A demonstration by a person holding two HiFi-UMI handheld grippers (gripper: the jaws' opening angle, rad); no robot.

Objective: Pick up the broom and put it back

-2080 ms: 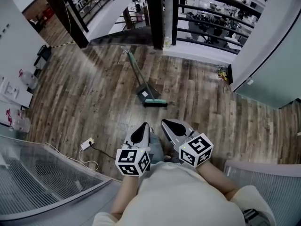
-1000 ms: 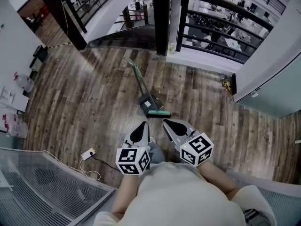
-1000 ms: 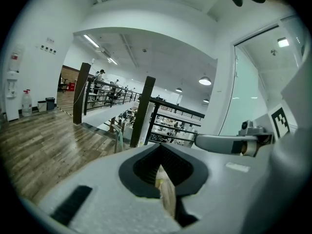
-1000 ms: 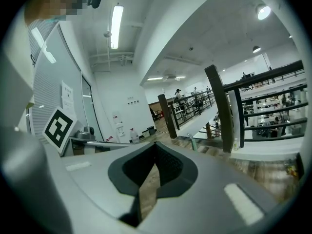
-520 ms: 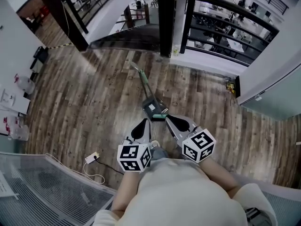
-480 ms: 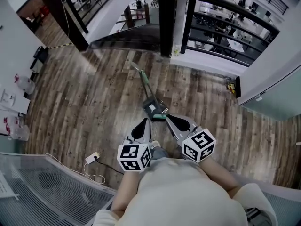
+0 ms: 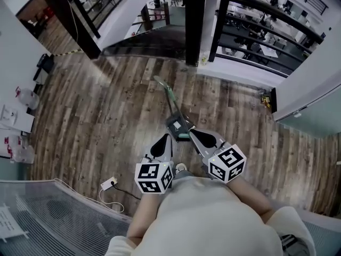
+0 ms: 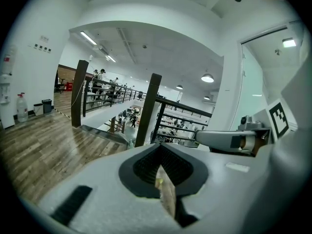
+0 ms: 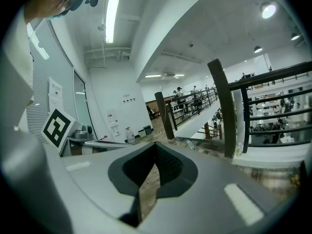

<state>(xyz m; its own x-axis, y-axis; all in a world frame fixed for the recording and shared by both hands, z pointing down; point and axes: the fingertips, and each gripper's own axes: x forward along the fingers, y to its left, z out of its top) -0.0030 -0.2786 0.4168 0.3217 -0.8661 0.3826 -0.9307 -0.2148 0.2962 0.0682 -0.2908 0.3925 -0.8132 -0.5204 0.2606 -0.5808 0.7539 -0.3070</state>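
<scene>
The broom (image 7: 171, 100) lies flat on the wooden floor, its green handle running away toward the black post. Its dark head with a teal edge (image 7: 179, 125) points at me. My left gripper (image 7: 164, 138) is held just short of the head, a little to its left. My right gripper (image 7: 193, 134) sits at the head's right side; its tip overlaps the teal edge in the head view, and I cannot tell if they touch. Both are shut with nothing between the jaws, as the left gripper view (image 8: 158, 148) and the right gripper view (image 9: 155, 148) show.
A black post (image 7: 194, 20) and a black railing (image 7: 256, 33) stand beyond the broom, with a drop to a lower floor behind. A white power strip (image 7: 111, 184) with its cable lies at the left. A mesh panel (image 7: 42, 217) is at bottom left, water bottles (image 7: 24, 97) by the left wall.
The person has walked forward with both grippers, so the broom now lies right at their tips instead of well ahead. Both grippers stayed shut and side by side.
</scene>
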